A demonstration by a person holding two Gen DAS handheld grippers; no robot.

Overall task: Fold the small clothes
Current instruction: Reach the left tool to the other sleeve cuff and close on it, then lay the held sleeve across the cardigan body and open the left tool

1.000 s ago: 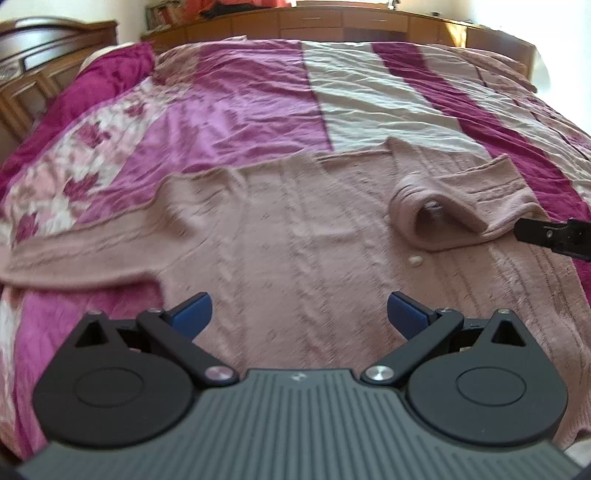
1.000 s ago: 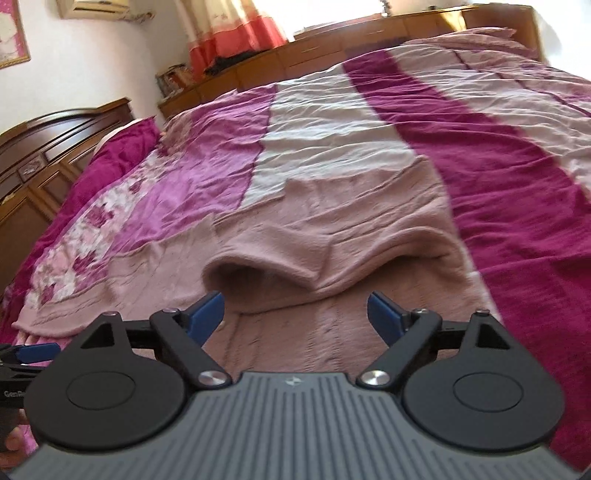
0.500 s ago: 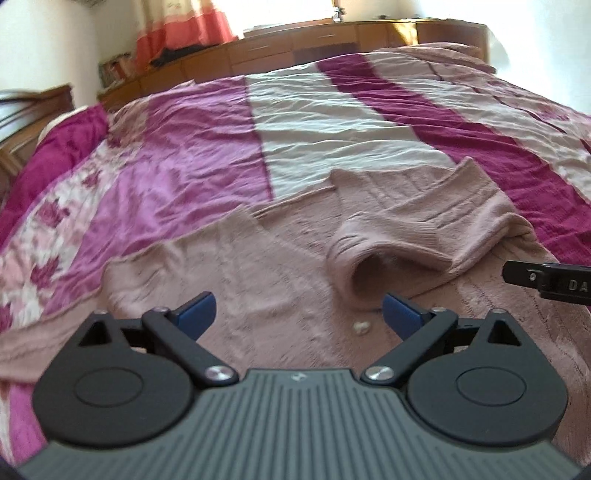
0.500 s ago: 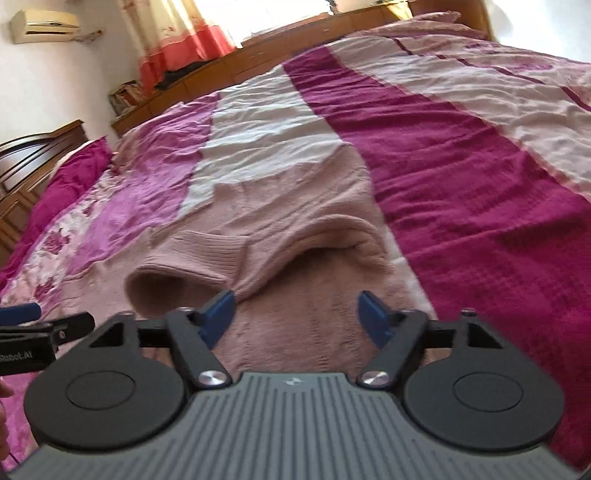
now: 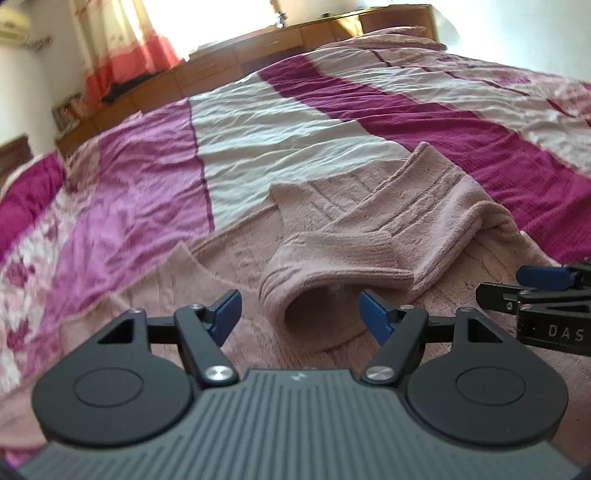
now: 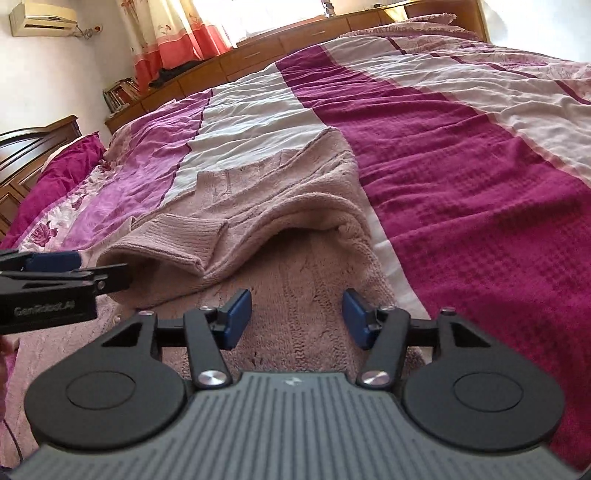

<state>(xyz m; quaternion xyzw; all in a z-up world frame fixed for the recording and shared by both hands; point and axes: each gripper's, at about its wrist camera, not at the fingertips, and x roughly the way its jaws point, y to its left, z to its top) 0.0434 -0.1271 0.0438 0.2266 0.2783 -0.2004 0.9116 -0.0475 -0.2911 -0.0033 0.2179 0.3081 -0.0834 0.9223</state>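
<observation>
A dusty-pink knitted sweater [image 5: 236, 266] lies flat on the bed, one sleeve [image 5: 369, 236] folded across its body with the ribbed cuff [image 5: 317, 280] gaping open. My left gripper [image 5: 301, 314] is open and empty, low over the sweater just in front of the cuff. My right gripper [image 6: 297, 317] is open and empty over the sweater's body [image 6: 295, 280], near its right edge, below the folded sleeve [image 6: 258, 206]. The right gripper shows at the right edge of the left wrist view [image 5: 535, 291]; the left gripper shows at the left edge of the right wrist view [image 6: 55, 280].
The bedspread [image 6: 461, 184] is striped magenta, cream and pink. A wooden headboard [image 6: 33, 147] stands at the left and low wooden cabinets [image 6: 258, 55] run along the far side under a curtained window [image 6: 177, 33].
Both grippers have moved forward and lower toward the folded sleeve; the left one swung right so the cuff now sits between its fingers. The sweater has not moved.
</observation>
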